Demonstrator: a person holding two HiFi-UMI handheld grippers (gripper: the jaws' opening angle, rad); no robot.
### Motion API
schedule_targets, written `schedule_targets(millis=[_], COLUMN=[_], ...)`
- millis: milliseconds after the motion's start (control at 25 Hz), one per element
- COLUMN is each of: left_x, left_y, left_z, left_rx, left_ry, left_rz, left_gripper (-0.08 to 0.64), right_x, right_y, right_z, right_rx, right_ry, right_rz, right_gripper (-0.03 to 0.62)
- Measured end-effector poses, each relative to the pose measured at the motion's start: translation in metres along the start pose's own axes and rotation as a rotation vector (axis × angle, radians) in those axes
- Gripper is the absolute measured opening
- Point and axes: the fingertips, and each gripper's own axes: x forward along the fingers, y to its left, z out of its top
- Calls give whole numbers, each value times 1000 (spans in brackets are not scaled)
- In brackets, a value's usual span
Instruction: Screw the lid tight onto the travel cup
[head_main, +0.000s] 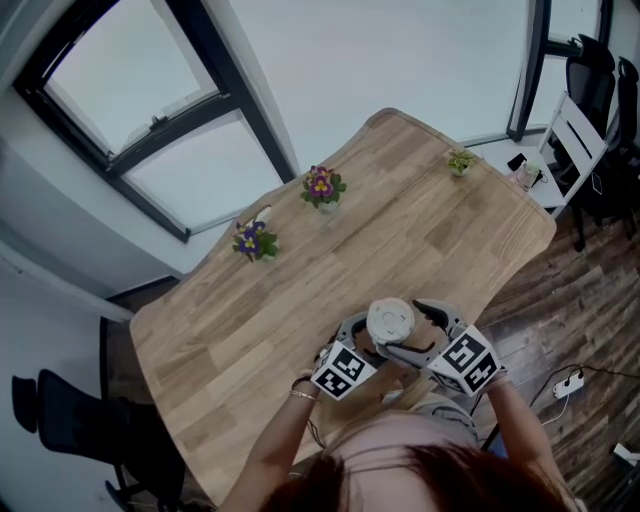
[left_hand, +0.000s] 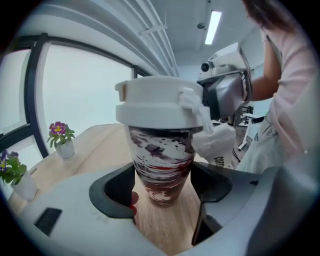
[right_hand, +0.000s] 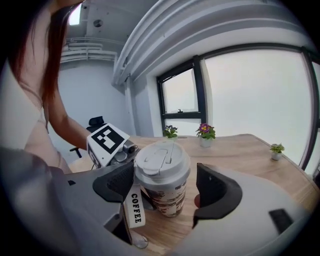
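This looks like an office or meeting room. A long pale wooden desk (head_main: 400, 230) stands beside tall dark-framed windows (head_main: 130, 90). Black swivel chairs (head_main: 600, 70) wait at its far end and another (head_main: 60, 400) at its near side. Small potted flowers (head_main: 322, 187) dress the desk, a power strip (head_main: 568, 382) lies on the plank floor (head_main: 560, 300), and a strip light (left_hand: 213, 26) hangs overhead.
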Motion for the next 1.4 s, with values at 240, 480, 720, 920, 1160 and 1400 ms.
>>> schedule_targets(millis=[240,480,720,920,1160,1400], left_x=[1,5,4,-3,-3,0], left_y=[-2,3,3,-7,-10,-4], left_z=[-1,3,3,-1,-2,-1], left_rx=[29,-117,-145,-6,29,-74], left_ry=[26,-4,-30,-11,13,-29], left_rz=[-26,225,249,21,-28,177], left_gripper=[345,345,345,345,345,345], right_x=[5,4,3,-3,1,3], right_y=[4,-1,5,11,12,9], right_z=[1,0,0,-1,-7,-5], right_rx=[-23,29,71,13,-84,-23], right_ry=[-13,-74,-71,-21,28,-60], right_rz=[6,-172,-100,36,73,-102], right_gripper=[370,370,371,371,370,370])
